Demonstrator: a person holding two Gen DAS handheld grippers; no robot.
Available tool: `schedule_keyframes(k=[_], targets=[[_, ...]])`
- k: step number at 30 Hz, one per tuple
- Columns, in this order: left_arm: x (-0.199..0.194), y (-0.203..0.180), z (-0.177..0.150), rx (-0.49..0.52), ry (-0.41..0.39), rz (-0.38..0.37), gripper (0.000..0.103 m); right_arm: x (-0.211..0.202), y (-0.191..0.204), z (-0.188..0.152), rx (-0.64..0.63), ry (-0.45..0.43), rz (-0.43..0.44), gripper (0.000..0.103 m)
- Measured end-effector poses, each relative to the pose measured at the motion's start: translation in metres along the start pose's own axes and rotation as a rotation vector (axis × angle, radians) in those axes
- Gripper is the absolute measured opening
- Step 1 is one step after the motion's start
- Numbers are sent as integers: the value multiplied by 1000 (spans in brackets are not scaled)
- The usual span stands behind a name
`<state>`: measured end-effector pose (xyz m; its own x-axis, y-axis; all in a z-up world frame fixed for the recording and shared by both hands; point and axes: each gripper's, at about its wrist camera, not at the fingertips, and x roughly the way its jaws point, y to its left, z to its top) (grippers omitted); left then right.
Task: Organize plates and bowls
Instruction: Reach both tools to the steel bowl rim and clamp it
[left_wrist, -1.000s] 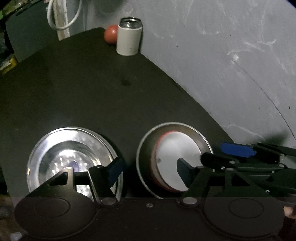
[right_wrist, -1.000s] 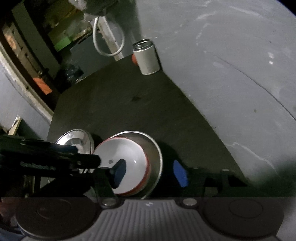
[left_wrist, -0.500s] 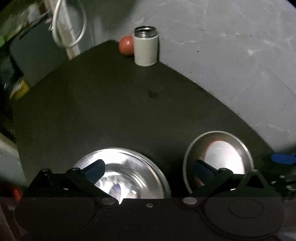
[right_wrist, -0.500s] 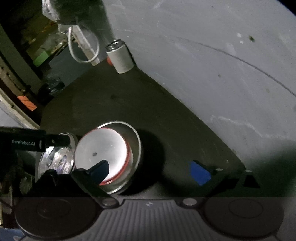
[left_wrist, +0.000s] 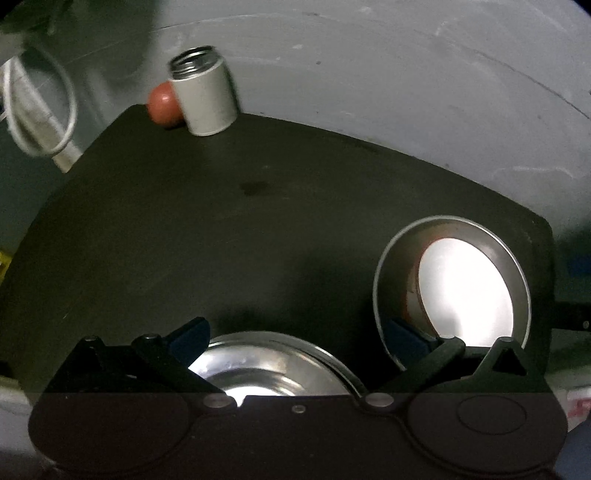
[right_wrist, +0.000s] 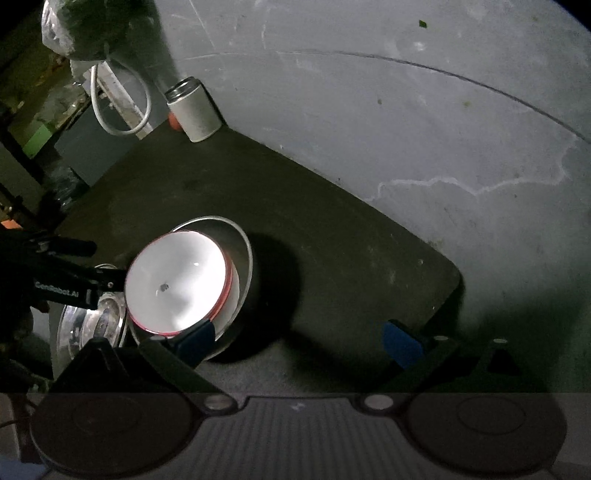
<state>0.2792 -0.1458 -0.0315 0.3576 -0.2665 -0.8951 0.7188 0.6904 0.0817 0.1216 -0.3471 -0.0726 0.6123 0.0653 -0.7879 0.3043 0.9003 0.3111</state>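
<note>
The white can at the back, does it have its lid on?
No, the white can is open. It stands upright on the dark table, and its bare threaded metal mouth shows, with no lid on it.

Shiny stainless-steel plate (left_wrist: 273, 365), round with a raised rim, lies flat and upright on the dark desk (left_wrist: 221, 229) at its near edge. To its right, apart from it, a white bowl with a red rim (right_wrist: 177, 288) sits upright, empty, nested inside a wider grey metal bowl (right_wrist: 242, 258) near the desk's right corner.

Shiny metal plate (left_wrist: 273, 354), matt table (left_wrist: 221, 236)
</note>
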Motion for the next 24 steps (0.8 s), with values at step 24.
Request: schedule_keyframes(k=[24], targets=[[22,-4,4,36,9,-144,66,9,20,1,-16,11,-91,94]])
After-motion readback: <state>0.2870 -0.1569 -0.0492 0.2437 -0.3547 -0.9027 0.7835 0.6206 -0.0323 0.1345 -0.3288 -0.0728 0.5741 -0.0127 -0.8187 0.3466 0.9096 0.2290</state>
